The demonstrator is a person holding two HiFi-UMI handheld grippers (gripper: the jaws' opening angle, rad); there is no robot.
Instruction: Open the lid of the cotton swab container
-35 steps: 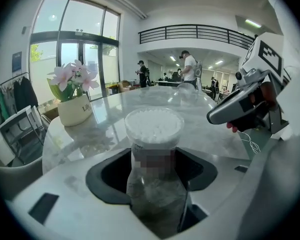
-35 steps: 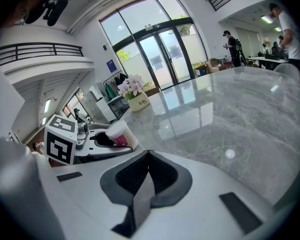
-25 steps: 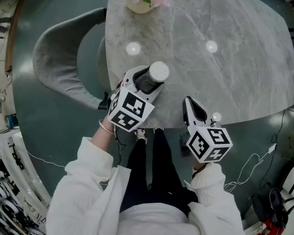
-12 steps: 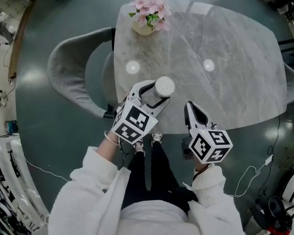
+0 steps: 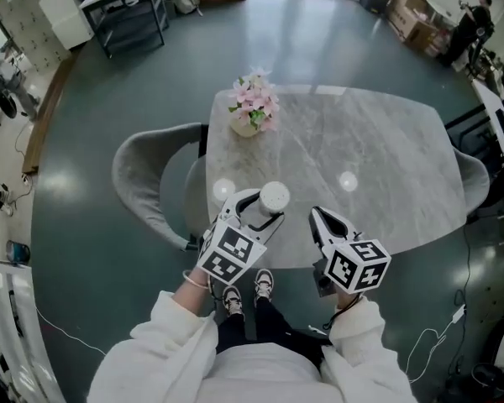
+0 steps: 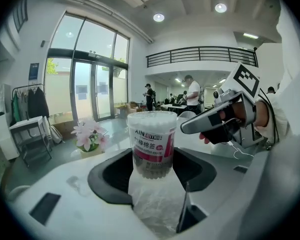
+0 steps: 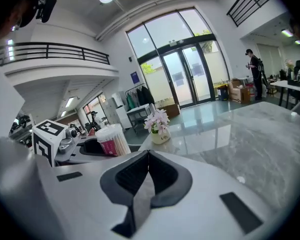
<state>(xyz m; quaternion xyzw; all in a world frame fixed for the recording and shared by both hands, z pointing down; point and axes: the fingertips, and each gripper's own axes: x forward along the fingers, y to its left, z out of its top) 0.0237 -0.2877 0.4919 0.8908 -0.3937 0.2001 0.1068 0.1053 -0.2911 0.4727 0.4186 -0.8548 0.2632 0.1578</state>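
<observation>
Looks light, stiff and rather slick: a clear plastic cotton swab container (image 6: 151,146), white lid (image 6: 151,116) not yet off. Best opened by the lid's rim, body clamped lower down (likely to dent under a hard squeeze). Stands upright in the left gripper (image 6: 152,179), fingers closed on its lower body, above the near edge of the marble worktop (image 5: 378,158). Alongside, right gripper (image 7: 148,156), fingers pressed together on nothing. Versus a second ago: carried higher, both grippers raised, same grip.
</observation>
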